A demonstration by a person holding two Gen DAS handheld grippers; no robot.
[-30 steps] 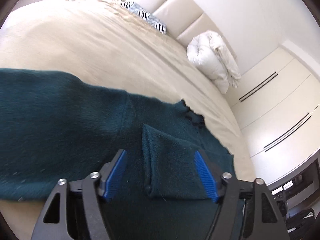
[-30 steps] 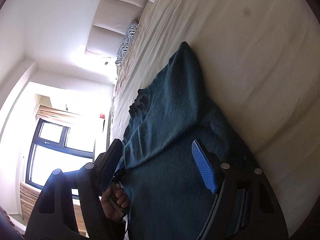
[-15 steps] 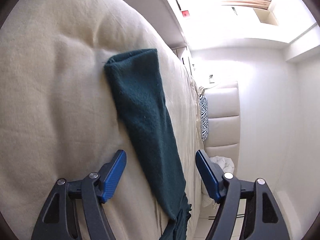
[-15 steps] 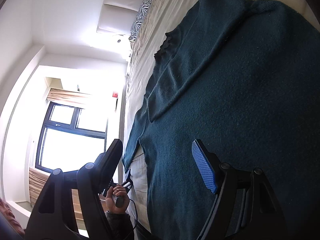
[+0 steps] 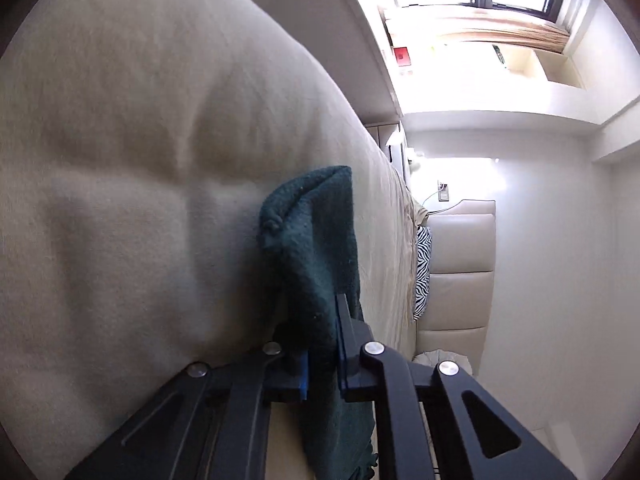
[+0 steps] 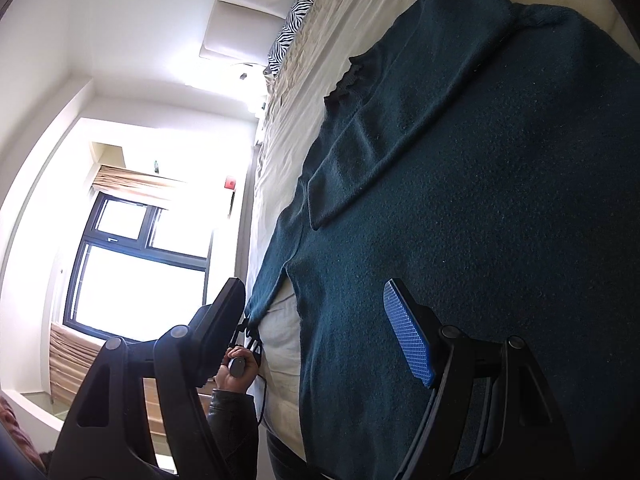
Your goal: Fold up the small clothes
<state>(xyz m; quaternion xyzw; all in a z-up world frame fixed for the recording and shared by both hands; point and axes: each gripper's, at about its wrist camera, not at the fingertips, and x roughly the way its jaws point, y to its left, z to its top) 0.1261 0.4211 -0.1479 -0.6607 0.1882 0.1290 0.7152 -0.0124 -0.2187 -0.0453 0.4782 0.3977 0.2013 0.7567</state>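
Observation:
A dark teal sweater [image 6: 500,200] lies flat on the beige bed [image 5: 120,160]. One sleeve [image 6: 380,140] is folded across its body. The other sleeve [image 5: 312,220] stretches out toward the bed's edge. My left gripper [image 5: 320,320] has its jaws closing on the end of that sleeve, pads pressing the cloth, cuff bunched ahead of them. In the right wrist view this sleeve [image 6: 272,280] runs to a hand [image 6: 238,368] at the mattress edge. My right gripper [image 6: 312,292] hovers open over the sweater's lower body, holding nothing.
A zebra-print pillow [image 6: 290,20] lies at the head of the bed against a padded cream headboard [image 5: 460,260]. A large window [image 6: 140,272] is beyond the bed's side. Bare beige bedding [image 6: 360,8] lies around the sweater.
My left gripper left the folded sleeve, rolled over, reached the other sleeve's end and shut on it. My right gripper shifted over the sweater's body and stayed open.

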